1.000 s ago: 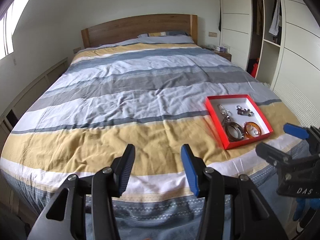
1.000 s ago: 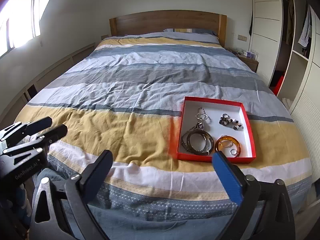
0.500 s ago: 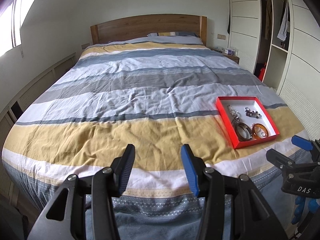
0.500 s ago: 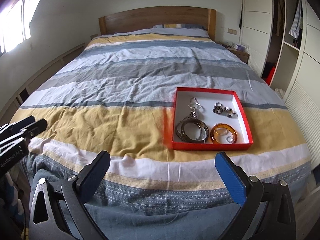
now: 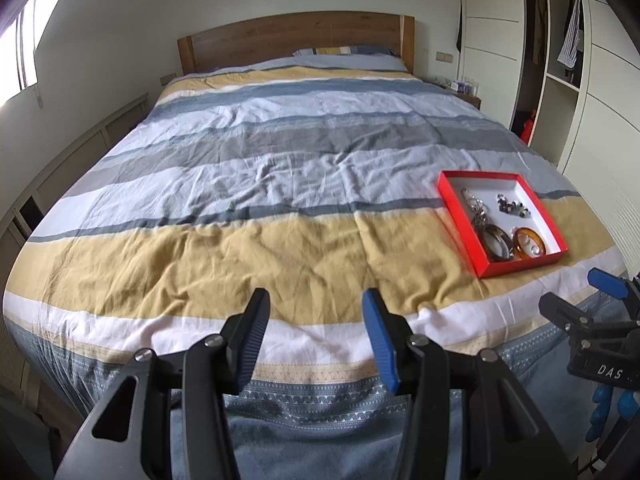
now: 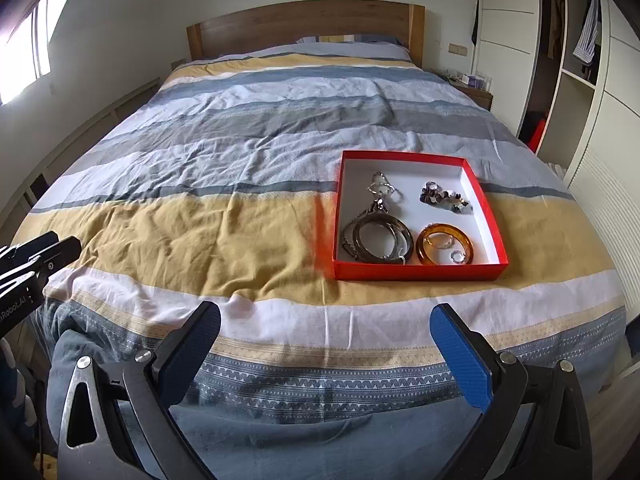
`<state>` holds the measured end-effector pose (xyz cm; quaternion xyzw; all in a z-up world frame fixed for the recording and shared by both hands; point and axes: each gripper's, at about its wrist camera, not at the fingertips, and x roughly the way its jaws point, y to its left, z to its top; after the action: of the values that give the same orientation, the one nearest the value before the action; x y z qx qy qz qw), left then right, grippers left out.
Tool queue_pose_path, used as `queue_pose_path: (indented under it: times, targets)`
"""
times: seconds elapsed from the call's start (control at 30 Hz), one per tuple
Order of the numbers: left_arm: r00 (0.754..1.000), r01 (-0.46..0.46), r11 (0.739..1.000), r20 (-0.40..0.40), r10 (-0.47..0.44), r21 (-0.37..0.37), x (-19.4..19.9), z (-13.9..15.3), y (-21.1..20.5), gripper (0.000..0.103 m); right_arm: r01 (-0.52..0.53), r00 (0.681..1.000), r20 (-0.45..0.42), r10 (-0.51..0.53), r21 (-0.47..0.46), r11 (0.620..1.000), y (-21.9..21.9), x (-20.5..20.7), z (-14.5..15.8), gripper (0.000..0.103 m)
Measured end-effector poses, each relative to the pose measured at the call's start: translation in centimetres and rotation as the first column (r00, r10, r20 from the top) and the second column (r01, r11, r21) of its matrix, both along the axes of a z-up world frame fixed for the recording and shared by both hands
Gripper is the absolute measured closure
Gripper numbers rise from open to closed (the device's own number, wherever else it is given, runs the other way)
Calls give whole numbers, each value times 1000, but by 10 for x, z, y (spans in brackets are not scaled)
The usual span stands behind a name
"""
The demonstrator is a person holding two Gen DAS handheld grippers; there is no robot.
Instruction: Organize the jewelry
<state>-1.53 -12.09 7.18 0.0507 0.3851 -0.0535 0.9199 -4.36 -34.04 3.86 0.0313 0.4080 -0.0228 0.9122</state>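
Note:
A shallow red tray [image 6: 420, 272] [image 5: 456, 208] with a white inside lies on the yellow stripe of the bed, near its foot on the right. In it are dark bangles [image 6: 380, 242] [image 5: 496, 244], an amber bangle [image 6: 444, 244] [image 5: 529, 243], a silver pendant chain [image 6: 382, 192] and a cluster of small beaded pieces [image 6: 444, 198] [image 5: 512, 206]. My right gripper [image 6: 326, 324] hangs open and empty over the foot edge, short of the tray. My left gripper [image 5: 316, 316] is open and empty too, further left over the same edge.
The striped duvet [image 5: 280, 168] covers the bed up to a wooden headboard [image 6: 304, 26]. A nightstand [image 6: 472, 88] and open wardrobe shelves [image 6: 576, 64] stand to the right. A window [image 6: 24, 56] lights the left wall.
Both views have shifted: the bed and tray now sit a little higher and more centred, as both grippers sank slightly. Jaws stay as wide as before.

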Motion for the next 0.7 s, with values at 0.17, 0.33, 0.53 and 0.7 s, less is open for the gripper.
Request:
queue_pose_path:
  times: [0.17,0.33,0.53,0.7]
  targets:
    - [999,7,1000,-32,-6,10,3,-11,-3,57,7,1000,-17,-7,3,1000,-3,3,-8,1]
    - [999,6,1000,-52,-5,14,6,-18,-3,57,12,999,-30,-12,7,1000,-6,5,-13,1]
    - [997,9,1000,-71,-8,17,9,-24,-3,57,15,999,-42,-14,8,1000,-6,8,-17,1]
    - [996,10,1000,-85,-9,15,11,-29,-2,57,15,999,-46,-15,6,1000,-6,9,-19,1]
